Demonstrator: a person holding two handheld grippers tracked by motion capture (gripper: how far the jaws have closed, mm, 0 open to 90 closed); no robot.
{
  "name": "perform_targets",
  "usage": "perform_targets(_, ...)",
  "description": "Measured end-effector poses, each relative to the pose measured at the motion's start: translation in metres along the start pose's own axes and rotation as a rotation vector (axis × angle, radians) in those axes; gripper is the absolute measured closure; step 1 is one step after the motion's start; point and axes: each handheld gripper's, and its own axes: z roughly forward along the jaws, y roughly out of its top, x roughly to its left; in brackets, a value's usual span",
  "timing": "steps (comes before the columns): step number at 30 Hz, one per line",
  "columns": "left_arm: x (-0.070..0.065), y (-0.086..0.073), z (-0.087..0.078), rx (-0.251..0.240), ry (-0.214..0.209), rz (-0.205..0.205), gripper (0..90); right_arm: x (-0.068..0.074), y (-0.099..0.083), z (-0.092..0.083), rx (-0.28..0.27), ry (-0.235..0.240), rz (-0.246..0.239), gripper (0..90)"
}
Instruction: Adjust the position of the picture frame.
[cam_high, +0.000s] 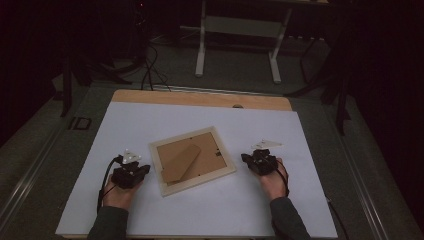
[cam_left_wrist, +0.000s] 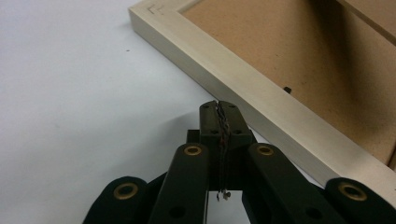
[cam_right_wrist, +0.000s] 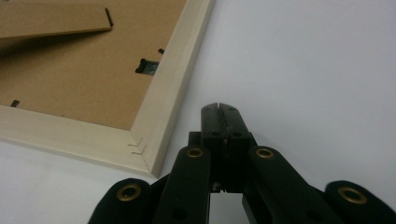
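A dim lab or workshop is suggested: a white sheet is laid over a wooden table at centre, cables are trailed across the floor upper left, and a white stand is seen at top.

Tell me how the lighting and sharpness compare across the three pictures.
High view: dim, dark surroundings, soft detail on the picture frame. Left gripper view: bright, frame sharp, the stand throwing a shadow across the backing. Right gripper view: bright, the white sheet evenly lit, no glare.

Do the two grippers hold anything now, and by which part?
Nothing is held. The left gripper and right gripper are shut and empty, beside the picture frame.
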Motion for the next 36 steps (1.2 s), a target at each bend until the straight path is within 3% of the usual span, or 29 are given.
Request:
perform_targets(16, -0.004, 0.002, 0.007, 0.009, -0.027, 0.001, 89.8, 0.015, -0.012, 0.011, 0.029, 0.044, 0.002, 89.8)
perform_targets(36, -0.006, 0.004, 0.012, 0.021, -0.011, 0.001, 90.0, 0.018, -0.020, 0.014, 0.075, 0.060, 0.008, 89.9)
